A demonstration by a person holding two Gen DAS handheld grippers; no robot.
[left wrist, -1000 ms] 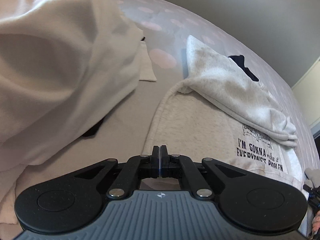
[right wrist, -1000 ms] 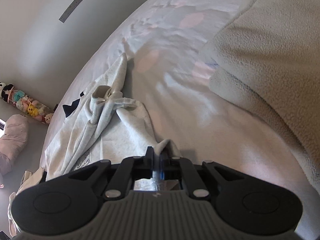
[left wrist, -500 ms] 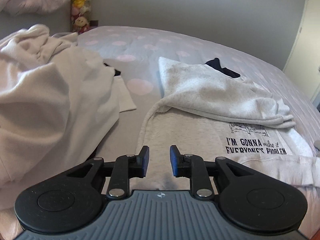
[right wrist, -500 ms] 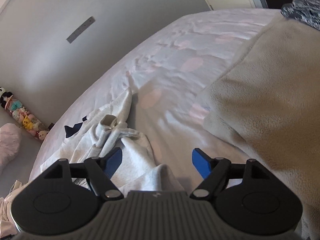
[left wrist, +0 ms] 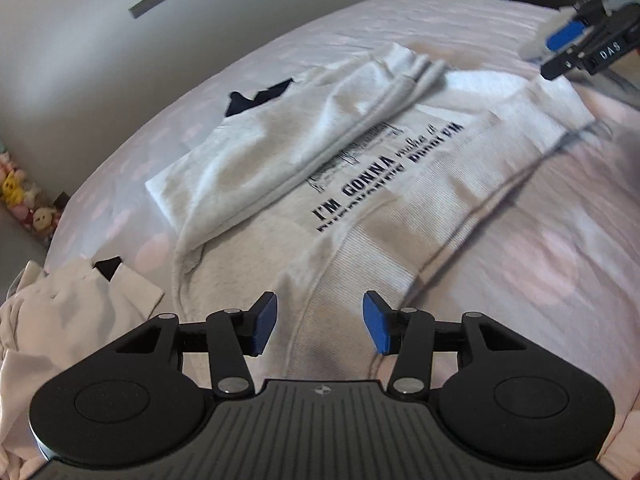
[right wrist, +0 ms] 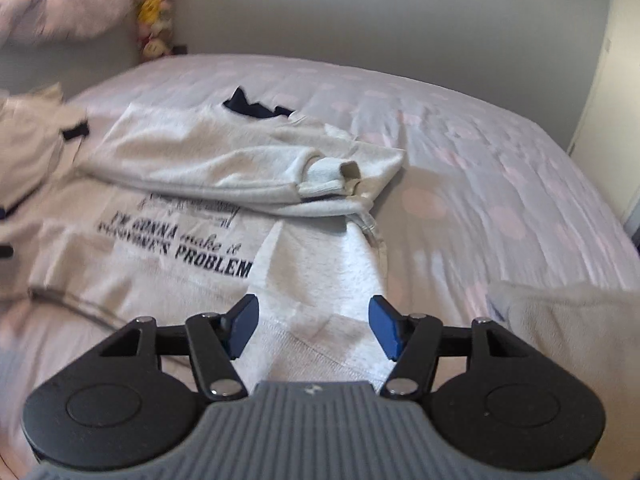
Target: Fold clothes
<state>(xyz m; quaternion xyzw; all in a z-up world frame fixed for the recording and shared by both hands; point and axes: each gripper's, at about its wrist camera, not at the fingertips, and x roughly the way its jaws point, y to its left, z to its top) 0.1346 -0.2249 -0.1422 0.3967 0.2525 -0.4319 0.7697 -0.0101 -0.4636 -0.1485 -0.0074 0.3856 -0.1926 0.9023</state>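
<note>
A light grey sweatshirt [left wrist: 400, 184] with black print lies flat on the bed, its sleeves folded across the chest. It also shows in the right wrist view [right wrist: 168, 248], with a sleeve cuff [right wrist: 340, 172] on top. My left gripper [left wrist: 320, 322] is open and empty just above the ribbed hem [left wrist: 360, 248]. My right gripper [right wrist: 314, 326] is open and empty over the sweatshirt's near right corner; it also shows in the left wrist view [left wrist: 576, 46] at the far right.
The bed [right wrist: 500, 168] has a pale sheet with pink dots. A cream garment pile [left wrist: 60, 320] lies left of the sweatshirt. A beige fleece blanket [right wrist: 568, 328] lies at the right. Plush toys [right wrist: 154, 20] stand by the far wall.
Both grippers went from shut on the sweatshirt to open and let go. Both cameras have swung to look across the laid-out sweatshirt.
</note>
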